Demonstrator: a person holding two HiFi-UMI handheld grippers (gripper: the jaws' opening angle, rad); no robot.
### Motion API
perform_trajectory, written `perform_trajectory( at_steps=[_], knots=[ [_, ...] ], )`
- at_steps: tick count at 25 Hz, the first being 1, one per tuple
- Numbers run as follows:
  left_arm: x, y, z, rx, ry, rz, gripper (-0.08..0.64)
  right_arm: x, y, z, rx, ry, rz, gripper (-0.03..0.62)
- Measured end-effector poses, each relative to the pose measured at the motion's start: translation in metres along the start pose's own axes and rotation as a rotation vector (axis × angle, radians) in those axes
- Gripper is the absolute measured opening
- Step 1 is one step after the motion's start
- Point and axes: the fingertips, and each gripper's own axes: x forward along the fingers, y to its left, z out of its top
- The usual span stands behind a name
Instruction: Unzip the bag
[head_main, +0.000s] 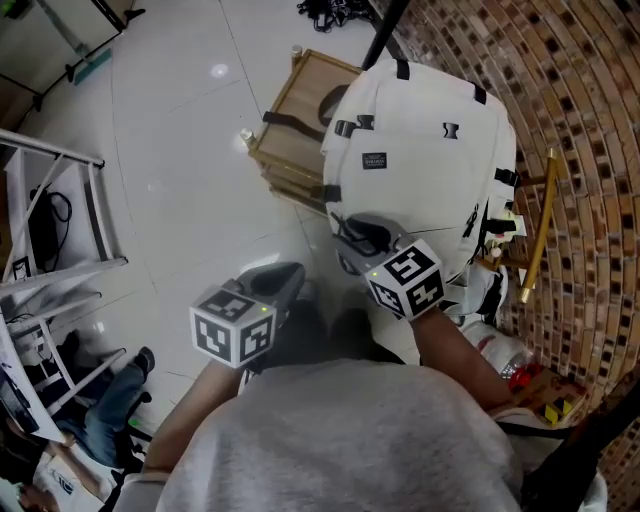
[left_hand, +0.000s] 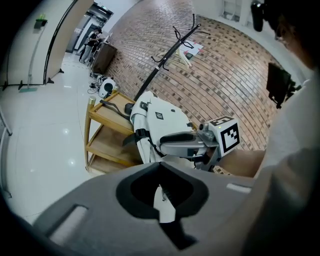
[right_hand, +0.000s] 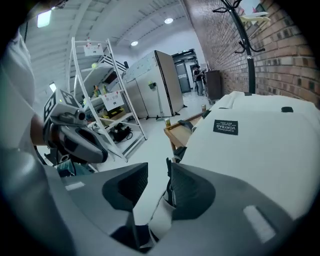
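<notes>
White glossy floor (head_main: 180, 150) runs up to a curved brick wall (head_main: 580, 120) on the right. A white bag (head_main: 420, 150) stands upright close to that wall, against a low wooden shelf unit (head_main: 300, 110). Its front panel faces up toward the head camera and carries a small black label (head_main: 374, 160) and black buckles along the edges. What the bag's base rests on cannot be made out.

The right gripper (head_main: 350, 232) is at the bag's lower left edge with its jaws spread apart. In the right gripper view a pale strap (right_hand: 160, 215) of the bag lies in the gap between them, next to the right-hand jaw, and neither jaw clamps it.

The left gripper (head_main: 298, 272) hangs over the floor just left of the right one and short of the bag. Its jaws are pressed together with nothing pinched.

A black coat stand (left_hand: 170, 50) rises behind the bag, and a white metal rack (right_hand: 100, 85) stands well apart across the floor.
</notes>
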Motion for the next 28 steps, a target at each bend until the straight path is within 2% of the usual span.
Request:
perform_trajectory(
  at_steps=[5, 8, 12, 16, 21, 28],
  knots=[
    [0.0, 0.012, -0.004, -0.006, 0.017, -0.018, 0.002, 0.018, -0.005, -0.009, -0.104, 0.072, -0.094, 0.146],
    [-0.001, 0.015, -0.001, -0.012, 0.019, -0.019, 0.002, 0.025, -0.009, -0.015, -0.168, 0.112, -0.145, 0.128],
    [0.0, 0.017, -0.002, -0.021, 0.024, -0.028, 0.002, 0.027, -0.014, -0.024, -0.187, 0.158, -0.185, 0.061],
    [0.002, 0.019, -0.004, -0.023, 0.032, -0.031, 0.002, 0.028, -0.019, -0.024, -0.192, 0.17, -0.195, 0.044],
    [0.009, 0.018, -0.01, -0.034, 0.046, -0.037, 0.002, 0.023, -0.019, -0.022, -0.138, 0.152, -0.169, 0.038],
    [0.032, 0.009, -0.014, 0.033, 0.092, -0.056, 0.002, -0.003, -0.022, -0.011, 0.056, 0.041, -0.082, 0.034]
  ],
)
